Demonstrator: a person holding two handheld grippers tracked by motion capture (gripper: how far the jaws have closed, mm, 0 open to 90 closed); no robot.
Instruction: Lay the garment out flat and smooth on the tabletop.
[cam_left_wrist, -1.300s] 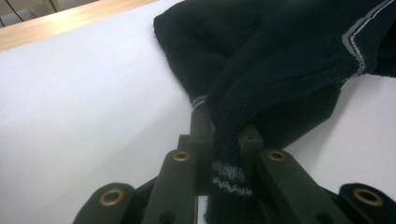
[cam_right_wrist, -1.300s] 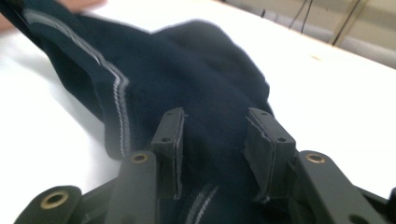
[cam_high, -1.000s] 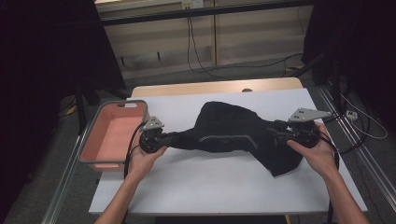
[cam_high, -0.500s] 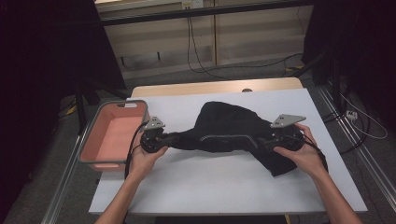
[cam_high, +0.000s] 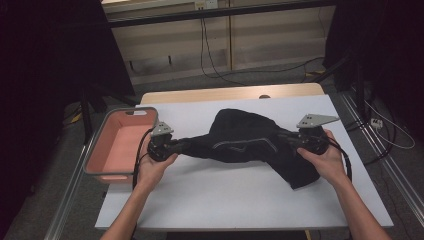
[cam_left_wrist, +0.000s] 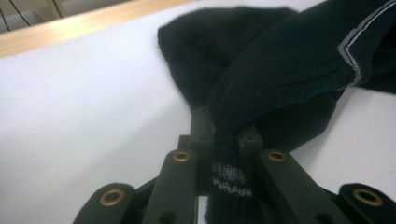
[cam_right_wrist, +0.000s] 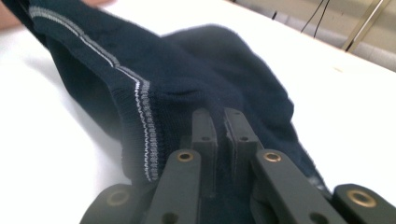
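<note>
A dark navy knitted garment (cam_high: 245, 137) with a thin grey-white stripe lies stretched across the white table (cam_high: 210, 195). My left gripper (cam_high: 182, 145) holds its left end. In the left gripper view the gripper (cam_left_wrist: 226, 126) is shut on a striped fold of the garment (cam_left_wrist: 280, 60). My right gripper (cam_high: 287, 139) is at the garment's right side. Its jaws have just been closing. In the right gripper view the gripper (cam_right_wrist: 219, 119) stands almost together, with the navy knit (cam_right_wrist: 187, 70) pinched between the pads.
A pink bin (cam_high: 120, 145) with a grey rim sits at the table's left edge, close to my left hand. A wooden strip (cam_high: 230, 94) borders the table's far edge. Cables (cam_high: 210, 45) lie on the floor beyond. Bare white tabletop lies in front of the garment.
The right hand shifted a little to the left on the garment's right end and its gripper closed on the fabric. The left hand and its grip stayed as they were.
</note>
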